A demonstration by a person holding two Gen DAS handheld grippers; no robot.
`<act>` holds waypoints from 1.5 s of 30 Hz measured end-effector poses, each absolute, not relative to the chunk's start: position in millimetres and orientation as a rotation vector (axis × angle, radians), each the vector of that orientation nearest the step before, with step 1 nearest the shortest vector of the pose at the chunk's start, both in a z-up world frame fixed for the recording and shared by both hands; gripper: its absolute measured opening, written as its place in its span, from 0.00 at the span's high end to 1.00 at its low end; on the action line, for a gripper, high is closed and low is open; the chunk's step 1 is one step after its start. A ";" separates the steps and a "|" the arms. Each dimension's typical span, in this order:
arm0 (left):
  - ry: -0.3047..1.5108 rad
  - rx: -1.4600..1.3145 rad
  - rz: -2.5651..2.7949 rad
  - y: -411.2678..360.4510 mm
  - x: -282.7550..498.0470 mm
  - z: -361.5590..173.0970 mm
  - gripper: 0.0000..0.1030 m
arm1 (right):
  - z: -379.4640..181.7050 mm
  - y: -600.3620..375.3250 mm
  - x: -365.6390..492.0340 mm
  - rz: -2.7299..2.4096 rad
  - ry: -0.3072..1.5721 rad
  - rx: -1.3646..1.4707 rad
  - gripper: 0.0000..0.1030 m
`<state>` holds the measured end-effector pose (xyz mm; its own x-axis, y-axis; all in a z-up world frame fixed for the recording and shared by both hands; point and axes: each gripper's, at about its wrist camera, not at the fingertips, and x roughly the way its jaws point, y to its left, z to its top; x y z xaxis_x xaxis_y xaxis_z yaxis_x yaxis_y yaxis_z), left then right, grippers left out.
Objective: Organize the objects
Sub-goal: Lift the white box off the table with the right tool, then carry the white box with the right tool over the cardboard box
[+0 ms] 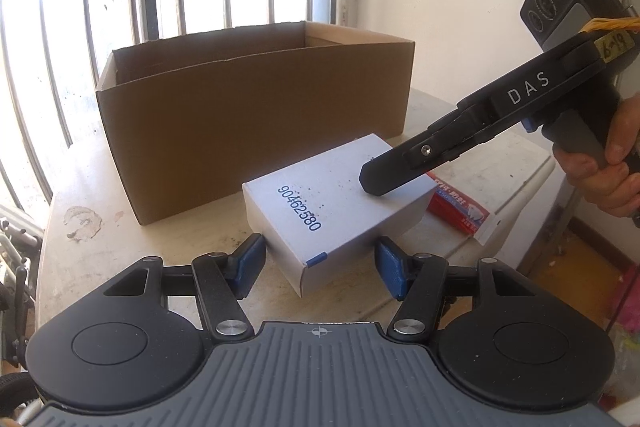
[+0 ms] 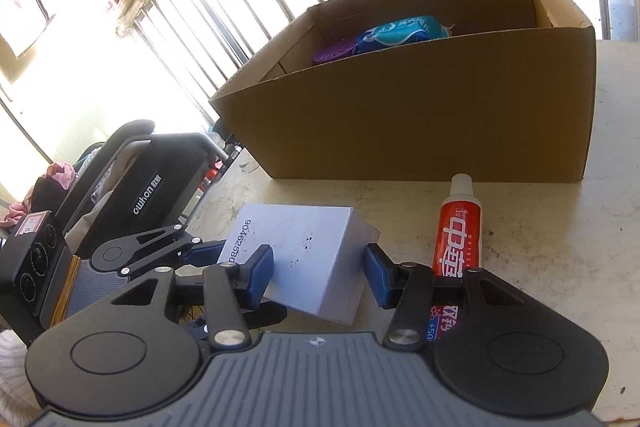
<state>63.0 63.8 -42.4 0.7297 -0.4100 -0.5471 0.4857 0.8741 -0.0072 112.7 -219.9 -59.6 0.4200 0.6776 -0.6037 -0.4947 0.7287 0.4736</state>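
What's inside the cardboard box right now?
In the right wrist view, the cardboard box holds a blue-and-white packet and a purple item beside it. The near wall covers the box floor and anything lower; the left wrist view shows only inner walls.

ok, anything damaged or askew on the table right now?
Nothing is spilled or broken. The white box lies askew to the cardboard box, with dark specks on its top. The tabletop has a chipped, stained patch near its left edge. The toothpaste tube lies flat and intact.
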 end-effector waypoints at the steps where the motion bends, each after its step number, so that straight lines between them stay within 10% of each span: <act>1: 0.564 0.142 -0.495 62.9 61.8 -40.5 0.42 | -57.8 -221.7 111.6 0.743 0.860 0.246 0.47; 28: 0.420 0.185 -0.497 38.0 76.8 34.9 0.42 | 25.6 -248.0 121.5 0.720 0.709 0.280 0.47; 45: 0.596 0.168 -0.558 12.0 237.5 65.2 0.42 | 50.7 -247.1 244.4 0.524 0.716 0.240 0.47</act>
<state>237.5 12.0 65.2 0.6858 -0.4478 -0.5738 0.5425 0.8400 -0.0072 244.4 -247.1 50.7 0.6336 0.5330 -0.5608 -0.3732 0.8455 0.3819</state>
